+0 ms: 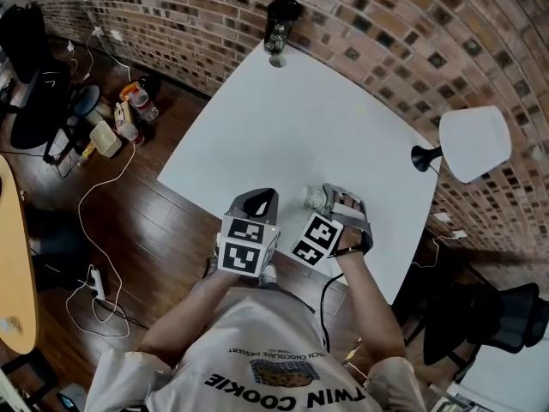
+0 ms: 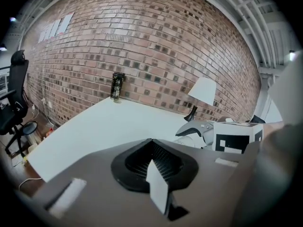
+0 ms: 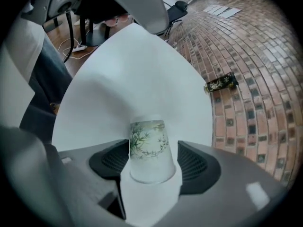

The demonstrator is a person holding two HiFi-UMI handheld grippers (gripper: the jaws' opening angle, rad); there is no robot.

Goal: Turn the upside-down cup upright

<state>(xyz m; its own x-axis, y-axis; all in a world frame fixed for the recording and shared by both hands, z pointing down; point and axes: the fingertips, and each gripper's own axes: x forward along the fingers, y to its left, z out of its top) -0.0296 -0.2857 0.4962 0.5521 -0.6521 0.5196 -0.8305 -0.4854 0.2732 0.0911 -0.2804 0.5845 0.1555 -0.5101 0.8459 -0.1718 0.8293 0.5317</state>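
Observation:
A white paper cup printed with green bamboo sits between the jaws of my right gripper, its wide rim toward the camera and its narrow base pointing away. Both pads touch its sides, so the gripper is shut on it. In the head view the cup is just left of the right gripper, over the white table near its front edge. My left gripper hovers beside it at the table's front edge. Its jaws are shut with nothing between them.
A black tumbler stands at the table's far corner by the brick wall. A white-shaded desk lamp stands at the table's right edge. Bottles, bags and cables litter the wooden floor on the left. A black office chair is at the lower right.

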